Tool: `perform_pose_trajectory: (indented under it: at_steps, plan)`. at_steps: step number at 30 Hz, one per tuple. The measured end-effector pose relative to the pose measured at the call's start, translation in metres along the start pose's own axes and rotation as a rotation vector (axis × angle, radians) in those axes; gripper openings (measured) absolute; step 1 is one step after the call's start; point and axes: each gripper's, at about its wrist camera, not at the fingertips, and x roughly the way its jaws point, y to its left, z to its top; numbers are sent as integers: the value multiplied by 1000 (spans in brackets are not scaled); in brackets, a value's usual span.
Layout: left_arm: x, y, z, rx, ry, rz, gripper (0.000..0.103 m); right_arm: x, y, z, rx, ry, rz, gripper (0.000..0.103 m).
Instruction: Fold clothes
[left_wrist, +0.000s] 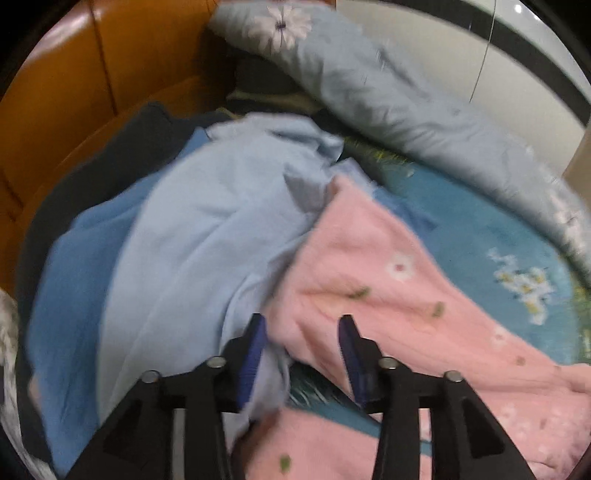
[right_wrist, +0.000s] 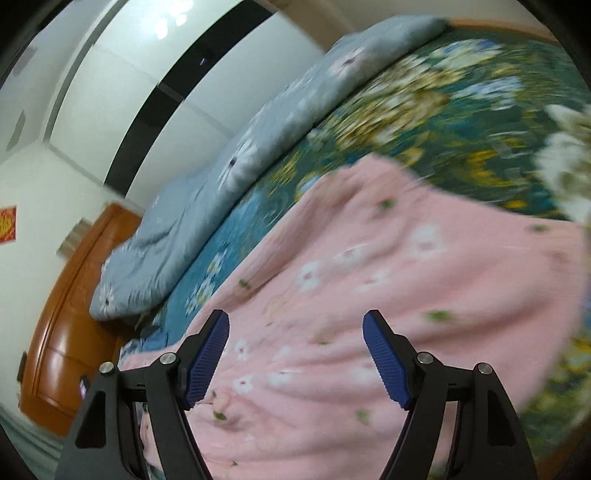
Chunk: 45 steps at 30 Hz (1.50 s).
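Note:
A pink flowered garment (left_wrist: 388, 291) lies spread on the bed; it also fills the middle of the right wrist view (right_wrist: 369, 295). A pale blue garment (left_wrist: 207, 229) lies crumpled to its left, over a darker blue one (left_wrist: 70, 280). My left gripper (left_wrist: 302, 326) is open, its jaws apart just above the pink garment's near edge, and holds nothing. My right gripper (right_wrist: 295, 325) is open wide over the pink garment and holds nothing. Both views are blurred by motion.
The bed has a blue-green floral sheet (left_wrist: 491, 236), also seen in the right wrist view (right_wrist: 443, 110). A grey-blue flowered quilt (left_wrist: 369, 88) is rolled along the far side (right_wrist: 229, 177). A wooden headboard (left_wrist: 74, 92) stands behind (right_wrist: 70, 314). Dark clothes (left_wrist: 122, 155) lie by the headboard.

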Motion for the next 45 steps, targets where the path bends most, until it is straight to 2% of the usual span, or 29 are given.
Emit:
perform_pose_trajectory:
  at_steps: [4, 7, 12, 16, 20, 24, 26, 27, 29, 31, 32, 34, 39, 42, 45]
  plan:
    - [-56, 19, -48, -47, -121, -116, 70, -43, -39, -14, 91, -79, -67, 76]
    - [-83, 40, -94, -93, -172, -209, 73, -62, -70, -28, 179, -111, -101, 76]
    - [-80, 72, -160, -174, -139, -216, 73, -63, -100, -39, 249, -90, -137, 76]
    - [-57, 91, -197, -274, -59, -206, 73, -47, -102, -35, 259, -72, -125, 76]
    - [-38, 93, -202, -302, -18, -219, 73, -34, -104, -37, 295, -64, -99, 76]
    - [-24, 94, -199, -324, -7, -246, 72, -29, -99, -37, 282, -71, -117, 74]
    - [-22, 98, -201, -350, -11, -266, 56, -28, -95, -36, 267, -70, -115, 49]
    - [-20, 100, -202, -363, -13, -276, 38, -27, -93, -35, 255, -61, -110, 43]
    - [-18, 104, -203, -388, -17, -296, 28, -28, -91, -35, 240, -56, -109, 23]
    - [-15, 108, -204, -414, -21, -316, 12, -31, -89, -34, 231, -61, -111, 7]
    - [-14, 110, -205, -427, -23, -325, 6, -35, -88, -34, 228, -68, -104, 7]
    - [-12, 114, -206, -450, -29, -346, 5, -41, -86, -35, 221, -83, -90, 5]
    - [-52, 115, -196, -414, -142, -436, 4, -66, -69, -28, 142, -125, -15, 4]
    - [-79, 124, -191, -422, -200, -434, 4, -88, -55, -29, 75, -163, 47, 4]
    - [-89, 124, -172, -428, -213, -443, 4, -93, -44, -25, 46, -185, 94, 4]
